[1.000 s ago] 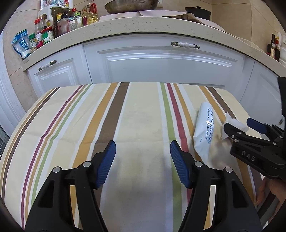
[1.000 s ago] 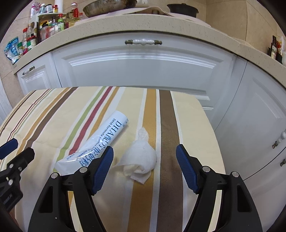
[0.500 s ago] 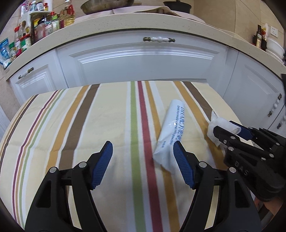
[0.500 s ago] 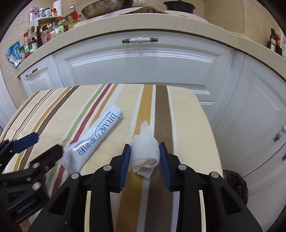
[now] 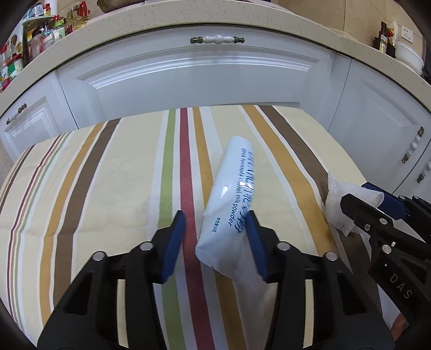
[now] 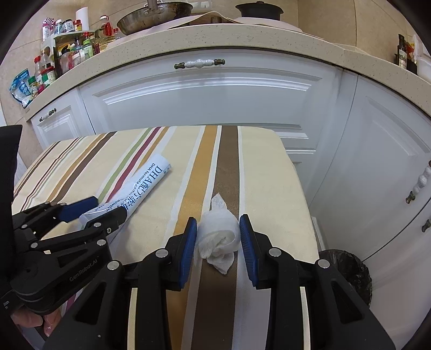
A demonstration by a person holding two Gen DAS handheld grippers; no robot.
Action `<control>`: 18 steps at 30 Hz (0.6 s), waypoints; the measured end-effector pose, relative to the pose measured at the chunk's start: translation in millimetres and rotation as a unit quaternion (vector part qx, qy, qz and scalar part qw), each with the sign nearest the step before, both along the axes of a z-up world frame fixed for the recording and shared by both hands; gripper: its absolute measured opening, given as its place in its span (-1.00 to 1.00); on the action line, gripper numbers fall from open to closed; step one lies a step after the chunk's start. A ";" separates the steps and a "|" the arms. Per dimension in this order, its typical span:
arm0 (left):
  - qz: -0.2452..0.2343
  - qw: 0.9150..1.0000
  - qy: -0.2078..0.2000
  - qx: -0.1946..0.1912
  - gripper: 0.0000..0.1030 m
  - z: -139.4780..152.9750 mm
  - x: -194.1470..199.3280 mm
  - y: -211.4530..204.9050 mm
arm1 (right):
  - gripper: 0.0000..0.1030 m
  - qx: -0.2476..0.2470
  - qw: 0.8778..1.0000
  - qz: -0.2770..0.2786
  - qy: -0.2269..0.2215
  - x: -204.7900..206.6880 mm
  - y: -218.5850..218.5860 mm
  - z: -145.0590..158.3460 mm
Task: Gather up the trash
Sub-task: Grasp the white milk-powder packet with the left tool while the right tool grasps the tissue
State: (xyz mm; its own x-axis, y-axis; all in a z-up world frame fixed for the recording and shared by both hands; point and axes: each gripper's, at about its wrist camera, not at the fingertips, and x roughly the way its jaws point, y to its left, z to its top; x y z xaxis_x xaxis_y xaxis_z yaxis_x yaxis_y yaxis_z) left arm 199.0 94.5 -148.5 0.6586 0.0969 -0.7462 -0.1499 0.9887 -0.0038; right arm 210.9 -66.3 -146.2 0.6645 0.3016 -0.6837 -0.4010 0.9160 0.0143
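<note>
a: right gripper is clenched on the crumpled white tissue, both blue pads pressed against its sides, right over the brown stripe of the striped tablecloth.

b: and the left gripper?

a: its jaws have just been closing, with the white milk powder sachet between them. the sachet's near end sits against the right-hand pad, while the left-hand pad stands apart from it with the red stripe showing in the gap. so it is not gripping, the jaws are released around the packet.

b: how does the sachet lie?

a: flat on the cloth, slanting away from the left gripper across the ochre stripe, blue lettering facing up. from the right wrist view the same sachet runs diagonally, its near end between the other gripper's fingers.

b: how far apart are the two pieces of trash?

a: near each other, not touching. the tissue is towards the right edge of the table, the sachet closer to the middle.

b: anything else around?

a: white cabinet doors behind the table, a speckled countertop with bottles and jars at the left, a metal bowl, and a dark bin with a black liner on the floor beside the table's right side. a fingertip of the person shows low at the left edge.
</note>
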 end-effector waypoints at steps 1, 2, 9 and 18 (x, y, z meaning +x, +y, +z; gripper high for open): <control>-0.002 1.000 0.001 -0.002 -0.36 -0.4 -0.4 -0.1 | -0.35 0.001 1.000 0.000 0.000 0.2 -0.2 -0.7; -0.003 1.000 0.001 -0.003 -0.42 -0.6 -0.5 -0.3 | -0.35 0.001 1.000 -0.001 -0.001 0.6 -0.4 -1.4; -0.001 1.000 -0.001 -0.010 -0.50 -0.3 -4.2 3.9 | 0.16 0.003 1.000 -0.009 -0.007 1.0 -5.1 -0.6; 0.009 1.000 -0.003 -0.005 -0.52 6.2 -13.6 12.2 | 0.16 -0.020 1.000 -0.005 0.013 6.7 0.0 -6.8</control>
State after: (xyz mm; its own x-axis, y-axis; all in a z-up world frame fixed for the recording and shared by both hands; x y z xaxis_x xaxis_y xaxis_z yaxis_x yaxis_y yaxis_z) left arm 185.5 106.7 -142.3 0.6608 0.1026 -0.7436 -0.1683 0.9856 -0.0136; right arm 217.6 -66.3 -153.0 0.6488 0.2669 -0.7126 -0.3909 0.9204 -0.0111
